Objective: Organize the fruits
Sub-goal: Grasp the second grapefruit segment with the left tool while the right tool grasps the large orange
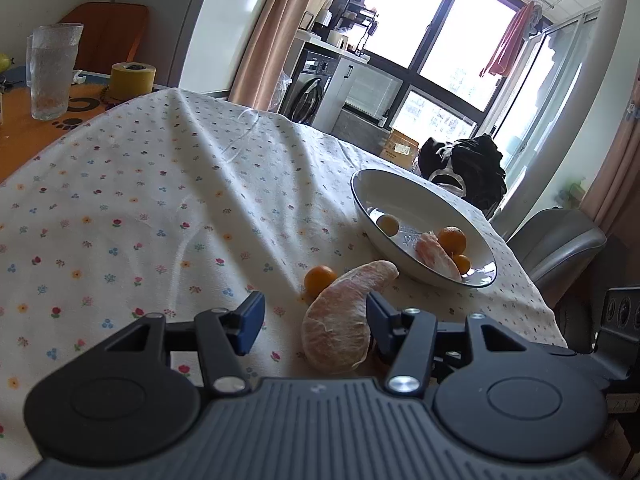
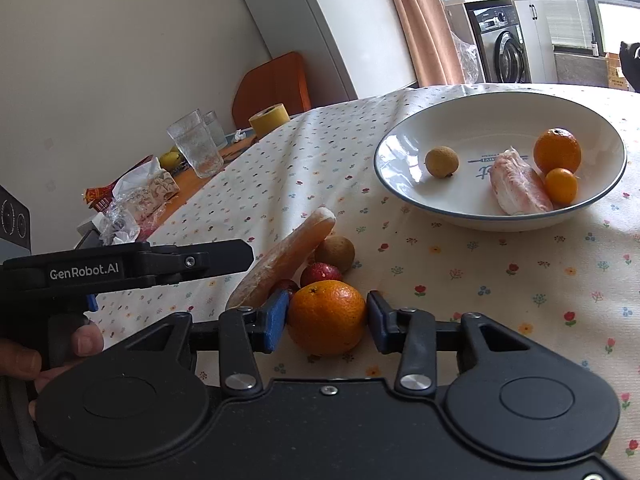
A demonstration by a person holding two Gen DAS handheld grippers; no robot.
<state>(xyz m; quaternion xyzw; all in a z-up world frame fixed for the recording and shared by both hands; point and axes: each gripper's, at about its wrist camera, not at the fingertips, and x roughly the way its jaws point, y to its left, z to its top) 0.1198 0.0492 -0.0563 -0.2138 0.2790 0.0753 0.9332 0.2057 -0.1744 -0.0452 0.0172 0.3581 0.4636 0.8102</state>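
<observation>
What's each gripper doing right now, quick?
Left gripper: open, fingers around the pomelo segment, not clamped.
Right gripper: fingers closed on the orange.

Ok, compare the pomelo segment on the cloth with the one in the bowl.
The pomelo segment on the cloth lies outside the bowl, between the open left gripper fingers. The pomelo segment in the bowl rests against two oranges. The cloth one looks tan and still skinned; the bowl one shows pale pink flesh. The cloth one appears longer and more curved. Both are peeled citrus wedges.
</observation>
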